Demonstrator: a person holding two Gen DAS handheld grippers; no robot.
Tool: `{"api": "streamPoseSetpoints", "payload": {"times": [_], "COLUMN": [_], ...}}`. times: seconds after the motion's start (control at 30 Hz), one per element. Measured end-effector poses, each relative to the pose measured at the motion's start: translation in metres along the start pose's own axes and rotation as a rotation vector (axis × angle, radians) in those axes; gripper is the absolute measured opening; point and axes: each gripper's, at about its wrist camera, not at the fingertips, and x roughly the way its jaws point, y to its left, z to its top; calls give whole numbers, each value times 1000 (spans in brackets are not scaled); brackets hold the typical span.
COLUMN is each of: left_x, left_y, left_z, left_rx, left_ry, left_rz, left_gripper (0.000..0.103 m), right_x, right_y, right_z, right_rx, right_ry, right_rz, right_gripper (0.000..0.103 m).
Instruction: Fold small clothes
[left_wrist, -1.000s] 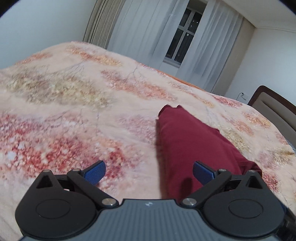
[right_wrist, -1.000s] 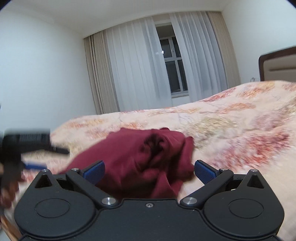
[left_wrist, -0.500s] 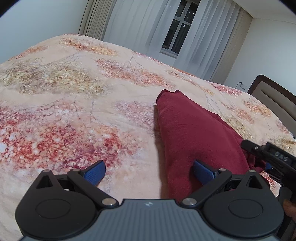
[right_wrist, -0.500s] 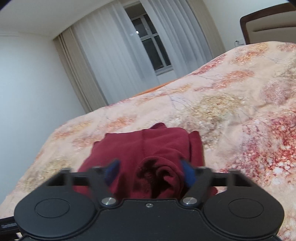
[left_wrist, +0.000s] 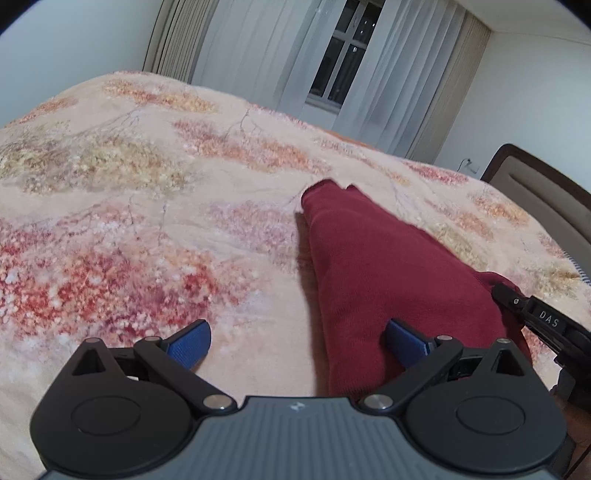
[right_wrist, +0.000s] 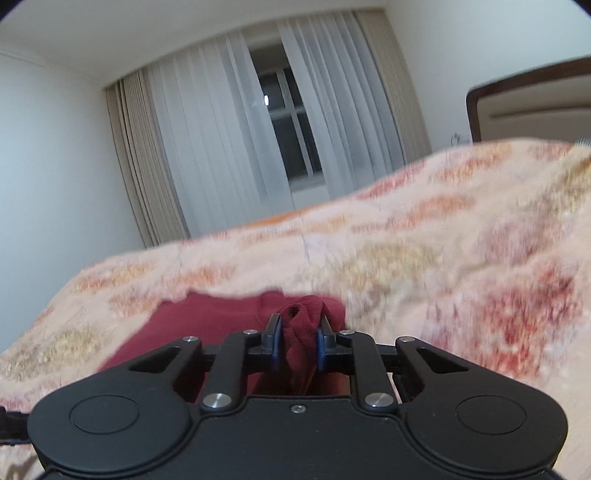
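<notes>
Dark red garment (left_wrist: 388, 266) lying part-folded on floral bedspread (left_wrist: 147, 229), long edge running away toward window (left_wrist: 343, 62). Right gripper (right_wrist: 298, 338) a second ago wide apart around bunched end of cloth; now jaws closing, blue pads (right_wrist: 320, 345) pinching a ridge of red fabric between them. Right wrist view shifted sideways since then, bedspread blurred, garment lower in view. Left gripper (left_wrist: 295, 338) unchanged: fingers spread wide, nothing between pads, right-hand finger over garment's near edge, left-hand finger over bare bedspread; touching or not, cannot tell. New in left wrist view versus a second ago: right gripper's black body at garment's right corner. Headboard (left_wrist: 546, 206) beyond.
</notes>
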Motion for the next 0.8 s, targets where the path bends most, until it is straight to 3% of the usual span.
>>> {"api": "streamPoseSetpoints", "payload": {"times": [0.13,0.23,0.33,0.4,0.5,0.57,0.8], "left_x": [5,3,-2,-4,-2,2,20], "left_y": [2,2,0,-1,-6,-11,-20], "left_z": [-4,-3,2,5,14,17,1], "left_rx": [9,11,8,0,-3,10,63], "left_ry": [12,9,-18,-39,-58,-63,-5], "left_rz": [3,7,10,7,11,16,34], "left_gripper": [102,102,102,102,102,102,102], "right_x": [8,6,-1,-7,-15,-18,-16], "right_y": [-3,-2,1,4,10,18,33], "right_z": [-18,-21,-20,-21,-24,-27,-51], "right_rx": [-22,-21,-37,-58,-85,-112,-207], "right_ry": [37,33,13,-3,-18,-19,36], "right_rz": [-24,-34,-41,-37,-6,7,-24], "right_gripper": [22,30,57,81,96,101,102]}}
